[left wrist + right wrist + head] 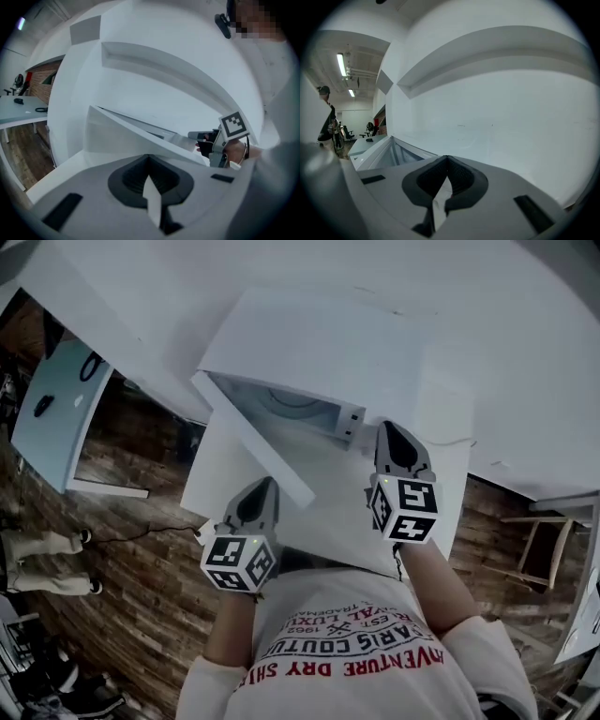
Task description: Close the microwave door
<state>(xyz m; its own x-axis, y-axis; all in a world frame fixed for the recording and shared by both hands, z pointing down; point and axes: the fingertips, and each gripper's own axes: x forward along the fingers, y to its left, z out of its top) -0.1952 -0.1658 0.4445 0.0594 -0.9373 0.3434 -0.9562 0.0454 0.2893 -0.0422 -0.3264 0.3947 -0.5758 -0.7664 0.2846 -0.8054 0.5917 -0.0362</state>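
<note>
Your left gripper [265, 488], in the head view, sits just beside the free end of the microwave door [251, 439]. I cannot tell if the tip touches it. The door stands swung out toward you from its hinge at the left. The microwave [309, 343] stands on the white table [525, 427] with its cavity [281, 404] open. Your right gripper [394, 437] hovers near the right front corner of the microwave, apart from the door.

In the left gripper view the jaws are together with nothing between them, and the door shows as a white wedge ahead.

In the right gripper view the jaws are also pressed together and empty. The open cavity shows at the left.

To do this step well, I think you should push with the left gripper on the outer face of the door, near the free edge. Follow the arc of the hinge slowly until the latch catches. Hold the right gripper out of the opening so that the door does not pinch it.
</note>
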